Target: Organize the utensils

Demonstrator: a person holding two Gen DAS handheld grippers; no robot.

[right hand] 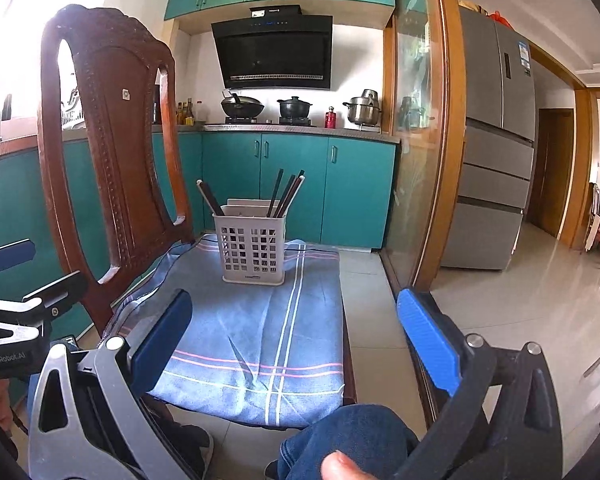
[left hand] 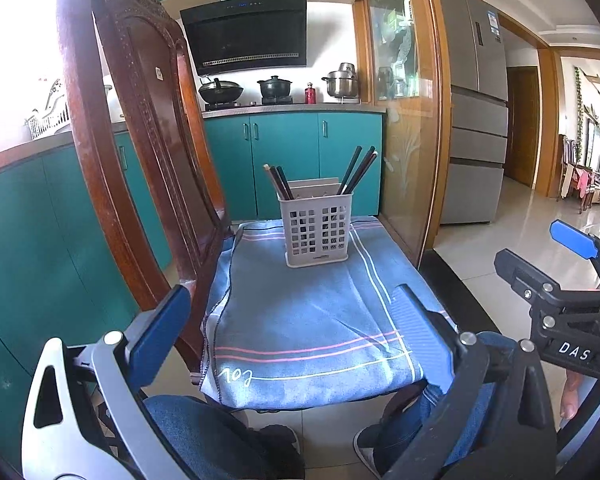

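A pale grey slotted utensil holder (left hand: 317, 229) (right hand: 252, 249) stands upright on a blue striped cloth (left hand: 304, 320) (right hand: 256, 336) spread over a chair seat. Dark chopsticks (left hand: 358, 172) (right hand: 285, 199) lean to its right side and a few more chopsticks (left hand: 278, 182) (right hand: 210, 198) lean left. My left gripper (left hand: 288, 336) is open, held well short of the holder over the cloth's near edge, nothing between its fingers. My right gripper (right hand: 296, 340) is open too, empty, near the cloth's front right. Each gripper shows at the edge of the other's view.
A carved wooden chair back (left hand: 140, 128) (right hand: 112, 148) rises on the left. Behind stand teal cabinets (left hand: 292, 156), a stove with pots (left hand: 276, 88) and a fridge (left hand: 476, 120). A glass sliding door (right hand: 416, 140) is on the right. Knees in blue jeans (right hand: 340, 440) sit below.
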